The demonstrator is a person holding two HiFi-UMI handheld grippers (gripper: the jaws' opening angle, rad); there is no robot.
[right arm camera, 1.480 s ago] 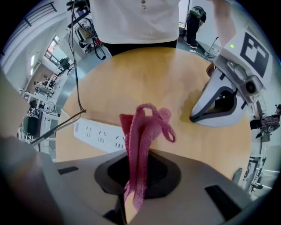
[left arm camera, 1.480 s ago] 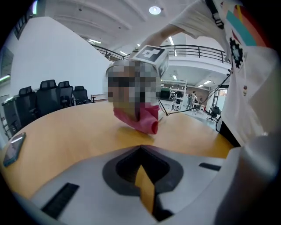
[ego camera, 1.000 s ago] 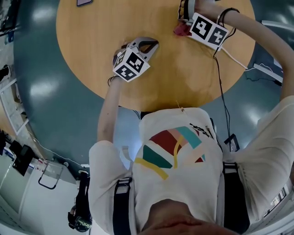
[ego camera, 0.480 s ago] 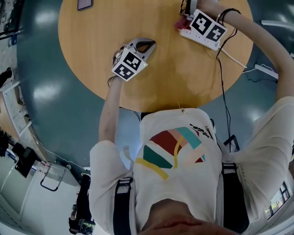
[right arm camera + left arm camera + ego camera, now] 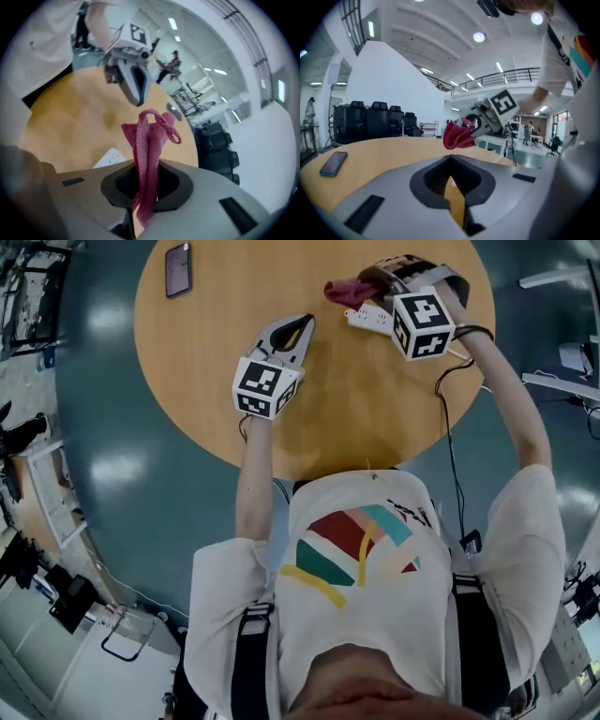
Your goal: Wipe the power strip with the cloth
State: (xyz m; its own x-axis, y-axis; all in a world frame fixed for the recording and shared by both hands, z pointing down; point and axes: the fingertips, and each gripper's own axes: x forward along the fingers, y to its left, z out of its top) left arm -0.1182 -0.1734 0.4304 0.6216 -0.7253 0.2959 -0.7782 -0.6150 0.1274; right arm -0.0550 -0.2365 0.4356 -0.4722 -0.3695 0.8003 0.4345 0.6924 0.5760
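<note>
The left hand-held gripper [image 5: 305,326] is held over the middle of the round, light wooden desk [image 5: 356,399]. In the left gripper view its grey jaws are pressed together at their tips, with nothing between them. They point across the desk towards the far side.

The right hand-held gripper [image 5: 144,190] pinches a crumpled red knitted cloth [image 5: 150,138]. The fabric runs down into the gap between the jaws and bunches out in loose folds beyond the tips. The cloth hangs in the air above the desk, and the left gripper view shows it clear of the wooden surface.

The white rectangular power strip [image 5: 367,319] lies flat on the desk near its far right edge, just beneath and beside the right hand-held gripper. The cloth does not touch it. A red light shows on the strip in the right gripper view, and its white cable trails off the desk's right edge.

A dark, flat smartphone [image 5: 177,269] lies on the far left part of the desk, well apart from both grippers.
</note>
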